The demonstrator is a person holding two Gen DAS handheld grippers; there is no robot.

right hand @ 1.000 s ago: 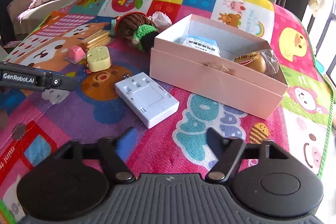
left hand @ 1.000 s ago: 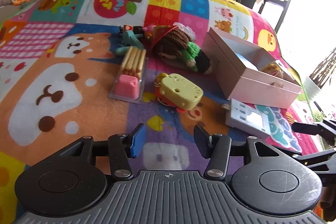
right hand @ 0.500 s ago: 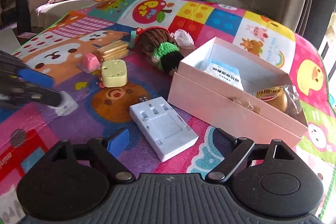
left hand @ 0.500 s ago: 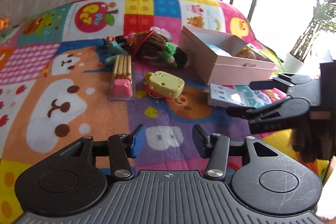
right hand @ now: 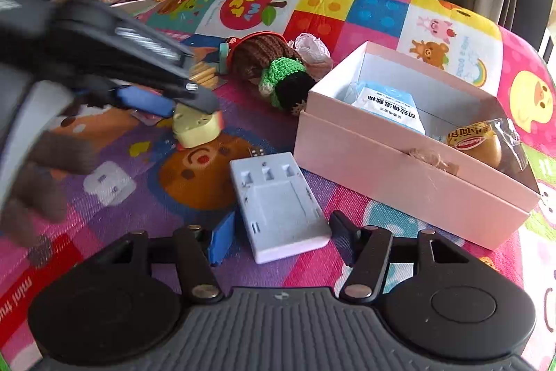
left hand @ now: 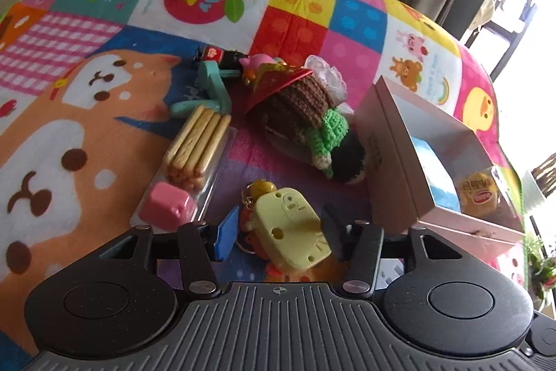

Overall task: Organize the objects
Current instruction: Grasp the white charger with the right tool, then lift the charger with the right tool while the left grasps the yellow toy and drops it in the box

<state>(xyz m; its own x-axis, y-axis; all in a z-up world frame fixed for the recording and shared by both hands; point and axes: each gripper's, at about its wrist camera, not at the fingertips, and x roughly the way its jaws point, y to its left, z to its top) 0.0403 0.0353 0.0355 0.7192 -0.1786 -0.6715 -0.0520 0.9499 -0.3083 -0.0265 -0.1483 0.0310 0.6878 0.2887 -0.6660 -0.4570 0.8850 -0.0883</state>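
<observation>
Both claws have closed in on their targets. Left claw (left hand: 278, 233), jaws opening, now straddles the yellow toy (left hand: 292, 228), pads not yet pressing. Right claw (right hand: 278, 237), jaws closing, brackets the white tray (right hand: 278, 207) without touching. The pink box (right hand: 399, 169) at two o'clock is the likely destination.

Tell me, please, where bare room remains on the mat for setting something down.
Bare mat lies left of the biscuit stick tray, over the bear print, and behind the knitted doll on the coloured squares. It is crowded between the tray, yellow case, doll and pink box, beside the white adapter.
</observation>
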